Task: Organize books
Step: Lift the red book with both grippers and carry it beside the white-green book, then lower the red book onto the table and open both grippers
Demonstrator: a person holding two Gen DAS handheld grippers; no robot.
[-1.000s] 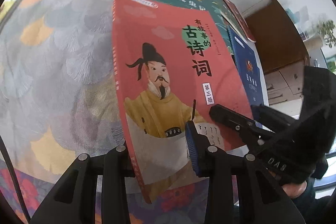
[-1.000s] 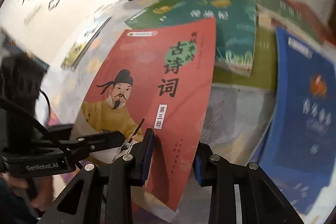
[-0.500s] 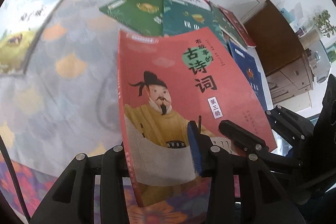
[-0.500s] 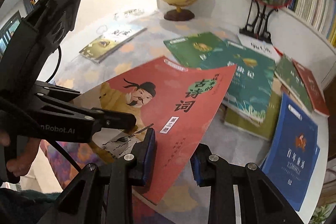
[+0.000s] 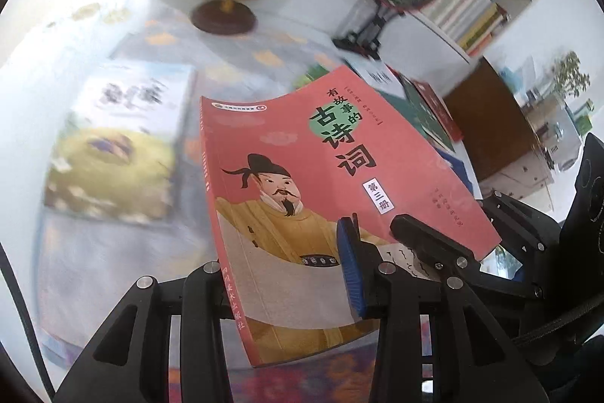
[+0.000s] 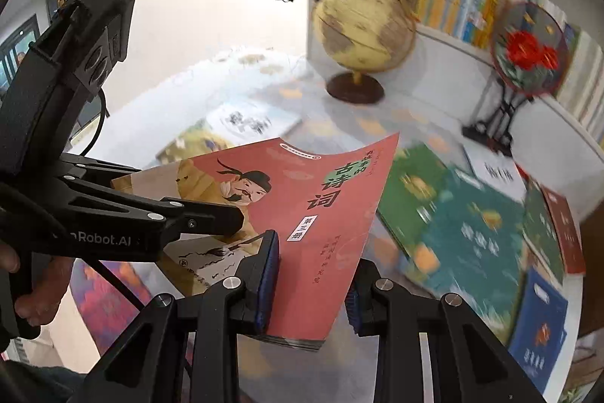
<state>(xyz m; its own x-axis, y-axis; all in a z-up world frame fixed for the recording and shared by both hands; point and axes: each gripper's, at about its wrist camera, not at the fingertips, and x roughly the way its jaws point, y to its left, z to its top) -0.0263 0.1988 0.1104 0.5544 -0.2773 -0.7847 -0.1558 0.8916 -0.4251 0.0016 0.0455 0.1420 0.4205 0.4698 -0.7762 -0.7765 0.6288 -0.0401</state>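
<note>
Both tongs are angled steeply downward, side by side, and sharing one load! The left tongs (image 5: 287,274) are clamped narrow on the near edge of the red book (image 5: 339,199), close to its spine, one blue pad flat on the cover and the other finger under the book. The right tongs (image 6: 313,289) pinch that same near edge closer to the open side, jaws narrow, the book's page edges showing between them. A hand (image 6: 22,293) grips the left tool's handle at the picture's edge. The red book hangs clear of the desk (image 5: 124,244), cover up and bowed, tilting away from the tongs. Beneath it, blurred: a pale book (image 5: 117,146) to the left, and green books (image 6: 453,214) and a blue book (image 6: 540,331) spread out to the right.
</note>
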